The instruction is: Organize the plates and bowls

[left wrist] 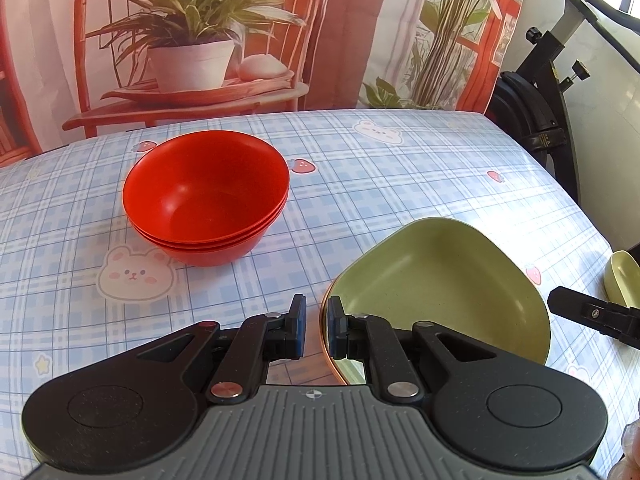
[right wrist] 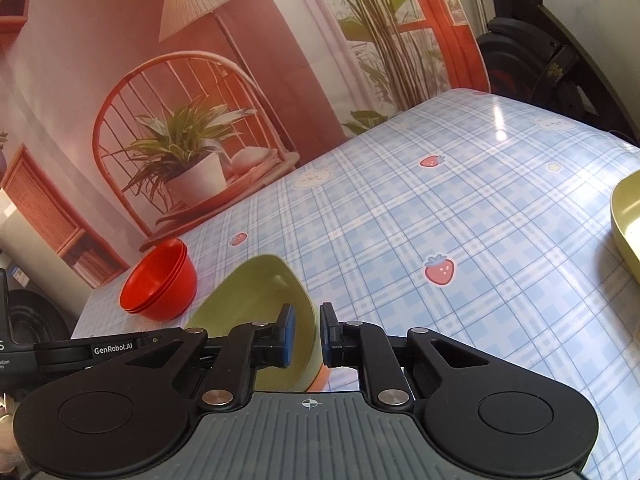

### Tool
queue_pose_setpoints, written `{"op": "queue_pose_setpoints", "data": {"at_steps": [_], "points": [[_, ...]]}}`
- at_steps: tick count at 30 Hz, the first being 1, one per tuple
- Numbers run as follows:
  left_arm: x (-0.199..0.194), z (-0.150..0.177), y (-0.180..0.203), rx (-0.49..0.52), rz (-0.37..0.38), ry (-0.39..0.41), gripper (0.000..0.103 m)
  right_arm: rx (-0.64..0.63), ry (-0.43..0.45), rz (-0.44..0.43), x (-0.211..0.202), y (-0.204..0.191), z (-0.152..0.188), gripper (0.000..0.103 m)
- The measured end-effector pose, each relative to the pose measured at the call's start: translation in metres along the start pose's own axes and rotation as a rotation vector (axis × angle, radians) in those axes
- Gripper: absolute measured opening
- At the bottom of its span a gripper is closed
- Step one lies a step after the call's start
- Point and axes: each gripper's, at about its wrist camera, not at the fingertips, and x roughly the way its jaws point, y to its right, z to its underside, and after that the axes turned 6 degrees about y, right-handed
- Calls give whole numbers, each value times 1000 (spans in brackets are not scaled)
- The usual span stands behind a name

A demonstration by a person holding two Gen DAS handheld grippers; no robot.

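A stack of three red bowls (left wrist: pixel 206 196) stands on the checked tablecloth, also seen in the right wrist view (right wrist: pixel 160 286). A green plate (left wrist: pixel 440 292) is held tilted above the table by both grippers. My left gripper (left wrist: pixel 317 330) is shut on its left rim. My right gripper (right wrist: pixel 307 336) is shut on its right rim, with the green plate (right wrist: pixel 256 292) between its pads. The right gripper's finger shows at the right edge of the left wrist view (left wrist: pixel 592 314). Another pale green plate (right wrist: pixel 626 220) lies at the right, also visible in the left wrist view (left wrist: pixel 622 278).
The table (left wrist: pixel 400 168) has a blue plaid cloth with bears and strawberries. A printed backdrop hangs behind it. An exercise bike (left wrist: pixel 548 92) stands beyond the table's right edge.
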Motion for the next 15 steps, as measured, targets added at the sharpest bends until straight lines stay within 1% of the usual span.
{"op": "queue_pose_setpoints", "data": {"at_steps": [1, 4, 6, 10, 13, 15], "points": [[-1, -1, 0, 0, 1, 3, 12, -5, 5, 2, 2, 0, -1, 3], [-1, -2, 1, -4, 10, 4, 12, -24, -14, 18, 8, 2, -1, 1], [0, -1, 1, -5, 13, -2, 12, -8, -22, 11, 11, 4, 3, 1], [2, 0, 4, 7, 11, -11, 12, -18, -16, 11, 11, 3, 5, 0], [3, 1, 4, 8, 10, -12, 12, -6, -49, 19, 16, 6, 8, 0], [3, 2, 4, 11, 11, -13, 12, 6, -52, 19, 18, 8, 12, 0]]}}
